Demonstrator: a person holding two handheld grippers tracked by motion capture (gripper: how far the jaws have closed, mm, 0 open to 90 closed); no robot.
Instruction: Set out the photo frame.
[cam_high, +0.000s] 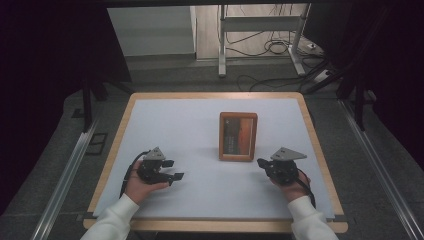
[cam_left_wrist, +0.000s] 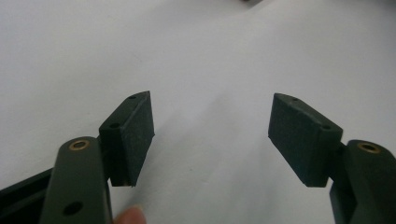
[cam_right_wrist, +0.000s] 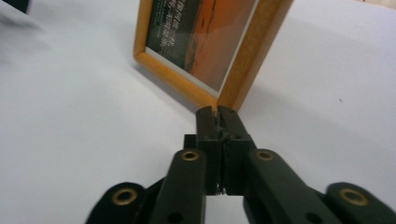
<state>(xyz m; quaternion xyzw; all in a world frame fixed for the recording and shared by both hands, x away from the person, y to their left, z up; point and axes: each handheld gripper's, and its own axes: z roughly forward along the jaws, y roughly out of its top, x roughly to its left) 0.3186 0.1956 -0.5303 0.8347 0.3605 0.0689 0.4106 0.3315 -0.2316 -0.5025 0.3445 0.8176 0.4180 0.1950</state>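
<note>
A wooden picture frame (cam_high: 238, 136) lay flat on the white surface (cam_high: 190, 125), a little right of its middle, with its long side running away from the person. Inside the frame sat a dark and orange print.

The right tongs (cam_high: 261, 162) rested low on the surface just beside the frame's near right corner. In the right gripper view, the right tongs (cam_right_wrist: 217, 112) were pressed together with nothing between them, and their tips were right at the corner of the frame (cam_right_wrist: 205, 44); whether they touched the wood could not be told.

The left tongs (cam_high: 173, 170) lay near the front left of the surface, well apart from the frame and pointing toward the middle. In the left gripper view, the left tongs (cam_left_wrist: 211, 135) stood spread wide over bare white surface (cam_left_wrist: 210, 60), holding nothing.
</note>
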